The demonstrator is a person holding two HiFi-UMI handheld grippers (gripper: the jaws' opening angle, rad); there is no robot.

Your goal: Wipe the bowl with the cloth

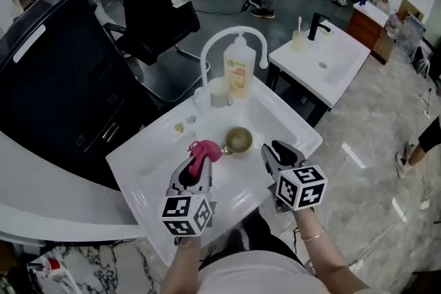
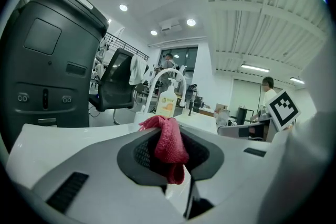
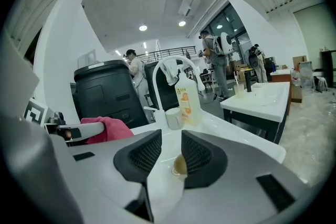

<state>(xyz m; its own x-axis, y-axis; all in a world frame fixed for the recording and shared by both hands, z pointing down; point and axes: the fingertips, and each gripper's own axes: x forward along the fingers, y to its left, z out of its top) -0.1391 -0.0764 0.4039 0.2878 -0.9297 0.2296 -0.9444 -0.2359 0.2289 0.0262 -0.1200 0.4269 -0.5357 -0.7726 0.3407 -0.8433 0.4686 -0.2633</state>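
A small brass-coloured bowl (image 1: 238,140) sits in the middle of the white sink basin (image 1: 155,169). Just left of it, my left gripper (image 1: 198,163) is shut on a red cloth (image 1: 205,150). In the left gripper view the cloth (image 2: 169,144) is bunched between the jaws of the left gripper (image 2: 170,139) and hangs down in front of them. My right gripper (image 1: 274,150) hovers just right of the bowl, open and holding nothing. Through the gap of the right gripper (image 3: 170,152) part of the bowl (image 3: 179,166) shows ahead and below.
Behind the bowl stand a curved white faucet (image 1: 234,34), a soap bottle (image 1: 238,72) and a white cup (image 1: 219,91). A large black bin (image 1: 55,79) flanks the sink's left. A second white sink (image 1: 324,58) is to the right. A black chair (image 1: 155,3) and people are farther back.
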